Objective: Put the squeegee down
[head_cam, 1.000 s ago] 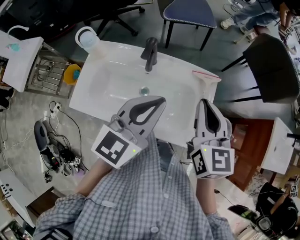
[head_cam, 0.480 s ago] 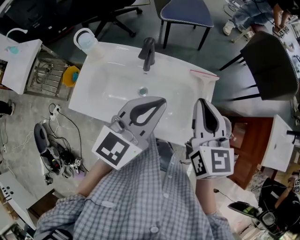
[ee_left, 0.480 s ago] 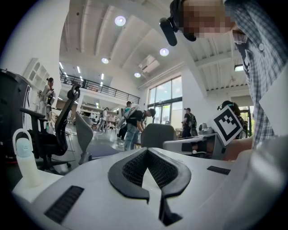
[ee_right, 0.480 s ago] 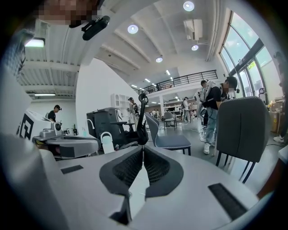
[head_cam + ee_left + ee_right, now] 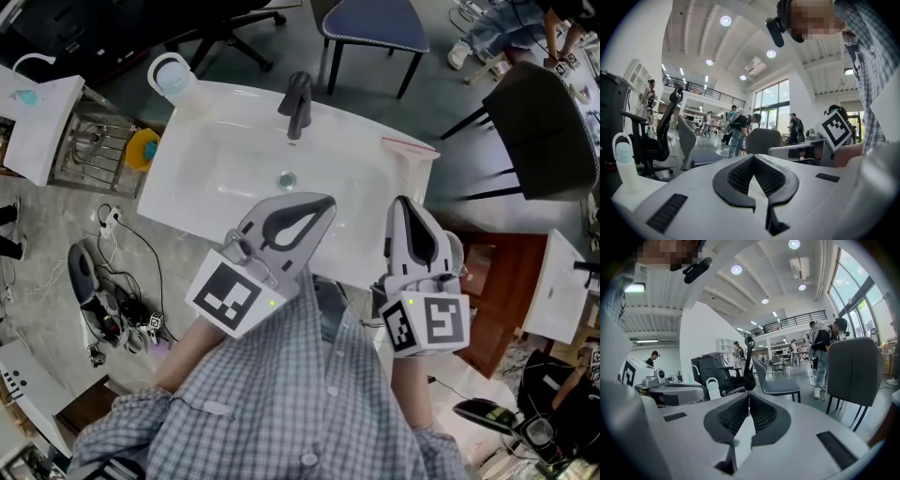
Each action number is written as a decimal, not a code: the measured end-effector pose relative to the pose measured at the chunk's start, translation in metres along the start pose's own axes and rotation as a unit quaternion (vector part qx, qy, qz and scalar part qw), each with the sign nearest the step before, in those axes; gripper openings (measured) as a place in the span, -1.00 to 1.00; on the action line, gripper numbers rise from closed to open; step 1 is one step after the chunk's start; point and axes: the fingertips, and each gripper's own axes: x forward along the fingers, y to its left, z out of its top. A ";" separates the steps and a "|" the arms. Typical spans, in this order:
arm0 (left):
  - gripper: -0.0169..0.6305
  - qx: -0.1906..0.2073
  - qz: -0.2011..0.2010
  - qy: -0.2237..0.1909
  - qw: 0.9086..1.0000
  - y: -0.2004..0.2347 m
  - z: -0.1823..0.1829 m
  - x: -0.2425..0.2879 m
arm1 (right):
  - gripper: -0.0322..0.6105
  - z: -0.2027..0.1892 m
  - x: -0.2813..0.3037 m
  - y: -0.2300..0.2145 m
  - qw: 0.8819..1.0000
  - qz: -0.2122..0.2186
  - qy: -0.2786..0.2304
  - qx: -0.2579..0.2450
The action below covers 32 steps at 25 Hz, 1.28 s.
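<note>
No legible text, label or number anywhere.

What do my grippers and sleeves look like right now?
The left gripper and right gripper match: pale grey pointed shells, black ribbed pads, a white cube with black square markers and a small green light each. Sleeves are grey-white checked shirt cloth.

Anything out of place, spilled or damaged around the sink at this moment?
Nothing stands out. The squeegee lies on the right rim of the sink, the white bottle stands upright at its far left corner, and the left hand-held gripper and right hand-held gripper are both shut and empty.
</note>
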 end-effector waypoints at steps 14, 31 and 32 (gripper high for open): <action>-0.94 -0.002 -0.001 0.004 1.000 0.001 -0.006 0.004 | -0.86 -0.014 0.006 0.000 1.000 0.010 0.021 0.002; -0.94 -0.004 -0.006 0.006 1.000 0.002 -0.003 0.006 | -0.87 -0.018 0.008 -0.003 0.999 0.007 0.035 0.006; -0.94 -0.004 -0.007 0.006 1.000 0.001 -0.003 0.006 | -0.87 -0.019 0.008 -0.003 0.999 0.008 0.036 0.006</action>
